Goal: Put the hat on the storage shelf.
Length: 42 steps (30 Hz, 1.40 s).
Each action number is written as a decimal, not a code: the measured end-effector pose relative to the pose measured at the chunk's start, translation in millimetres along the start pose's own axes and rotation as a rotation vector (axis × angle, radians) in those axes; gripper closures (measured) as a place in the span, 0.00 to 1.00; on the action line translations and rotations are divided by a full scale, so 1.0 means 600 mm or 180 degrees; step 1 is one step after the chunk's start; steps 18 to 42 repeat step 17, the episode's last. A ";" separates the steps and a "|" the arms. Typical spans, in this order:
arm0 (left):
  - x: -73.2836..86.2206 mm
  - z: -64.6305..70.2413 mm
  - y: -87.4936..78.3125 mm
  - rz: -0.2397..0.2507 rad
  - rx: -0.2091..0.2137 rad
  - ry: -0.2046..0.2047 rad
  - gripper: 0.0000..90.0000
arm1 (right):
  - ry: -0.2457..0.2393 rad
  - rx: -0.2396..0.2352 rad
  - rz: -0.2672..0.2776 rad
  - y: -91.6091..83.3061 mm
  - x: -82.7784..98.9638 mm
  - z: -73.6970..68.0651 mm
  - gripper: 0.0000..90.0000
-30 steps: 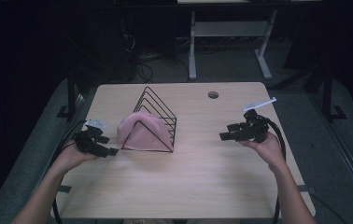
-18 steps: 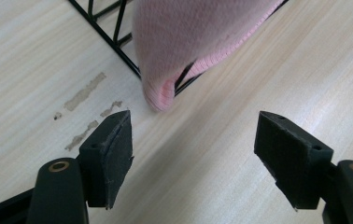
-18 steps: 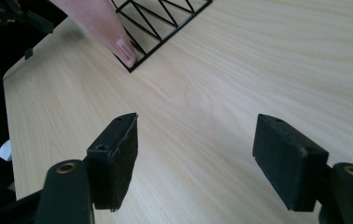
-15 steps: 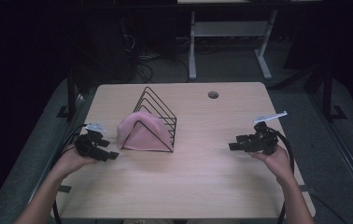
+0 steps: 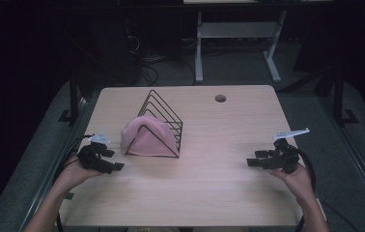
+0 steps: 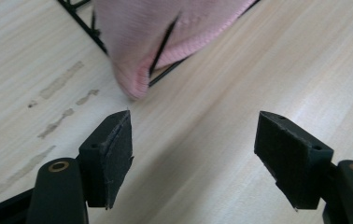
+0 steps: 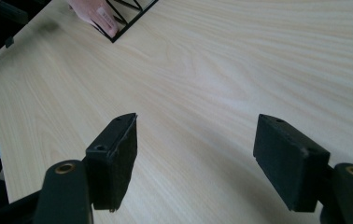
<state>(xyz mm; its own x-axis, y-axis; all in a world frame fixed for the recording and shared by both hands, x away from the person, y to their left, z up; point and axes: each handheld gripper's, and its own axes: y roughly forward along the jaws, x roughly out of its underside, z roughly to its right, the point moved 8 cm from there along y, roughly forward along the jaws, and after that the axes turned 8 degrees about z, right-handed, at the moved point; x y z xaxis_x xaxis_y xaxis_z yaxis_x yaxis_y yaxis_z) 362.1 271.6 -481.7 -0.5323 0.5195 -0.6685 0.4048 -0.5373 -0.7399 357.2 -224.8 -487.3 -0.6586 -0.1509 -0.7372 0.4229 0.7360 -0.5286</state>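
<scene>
High view: the left hand-held gripper (image 5: 104, 159) is resting at the bench's (image 5: 219, 193) left edge, jaws spread and holding nothing. Just beyond its tips, a pink cloth (image 6: 165, 32) is draping over a black wire rack (image 5: 163, 113). The right hand-held gripper (image 5: 262, 162) is sitting near the right edge, well apart from the rack, its jaws likewise spread and gripping nothing.
</scene>
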 end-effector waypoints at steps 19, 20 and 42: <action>0.017 0.042 -0.014 0.0473 -0.0195 -0.0333 0.31 | -0.0072 0.0099 0.0290 -0.036 0.074 -0.051 0.28; 0.017 0.042 -0.014 0.0473 -0.0195 -0.0333 0.31 | -0.0072 0.0099 0.0290 -0.036 0.074 -0.051 0.28; 0.017 0.042 -0.014 0.0473 -0.0195 -0.0333 0.31 | -0.0072 0.0099 0.0290 -0.036 0.074 -0.051 0.28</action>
